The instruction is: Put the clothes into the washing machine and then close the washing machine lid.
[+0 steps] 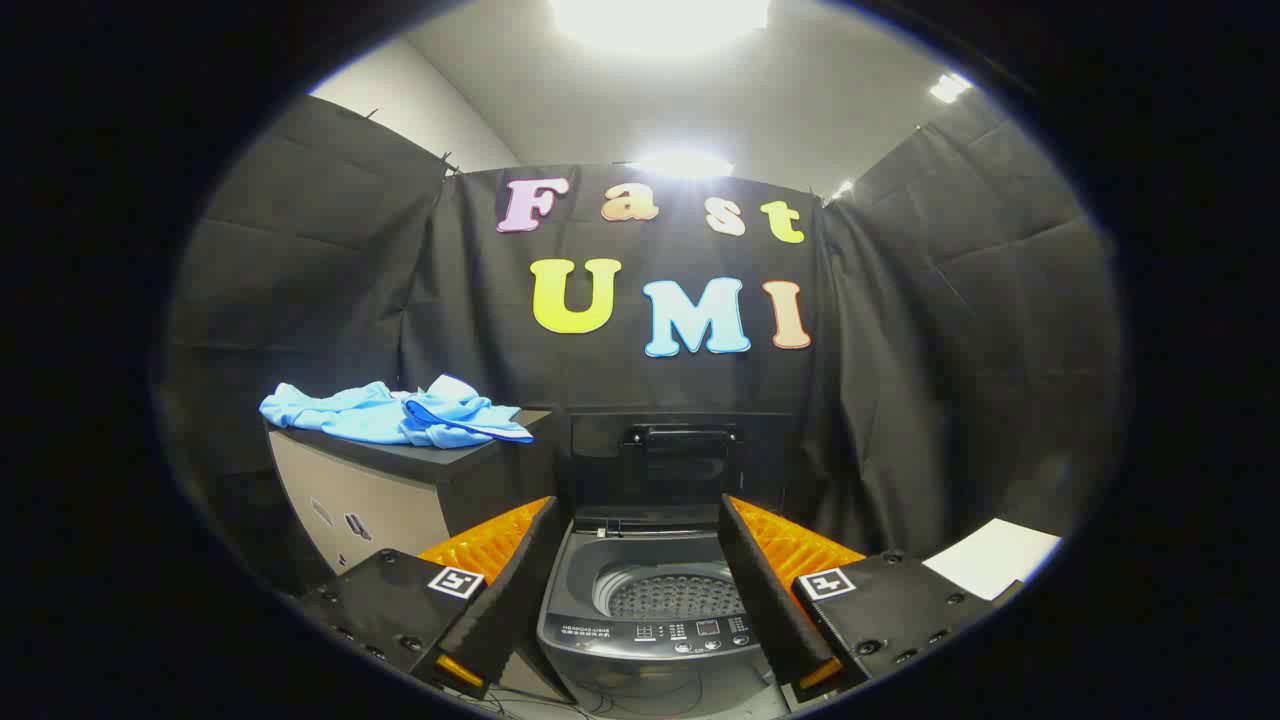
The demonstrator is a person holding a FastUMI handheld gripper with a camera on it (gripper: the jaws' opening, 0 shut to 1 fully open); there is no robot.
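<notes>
While gripper (645,515) hung released over washing machine (650,600) — lid (680,455) raised — blue clothes (400,412) lay heaped across cabinet (400,490) top's rear edge.

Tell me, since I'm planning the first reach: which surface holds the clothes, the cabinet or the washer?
The cabinet, beside the washer: the blue clothes lie heaped on its dark top. The washer's drum is bare, lid up. The open tool holds nothing.

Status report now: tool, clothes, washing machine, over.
Tool open, fingers apart, holding nothing. Blue clothes heaped on the cabinet, beyond the fingers. Washing machine between the fingers, lid up, drum bare. Nothing in the way.
</notes>
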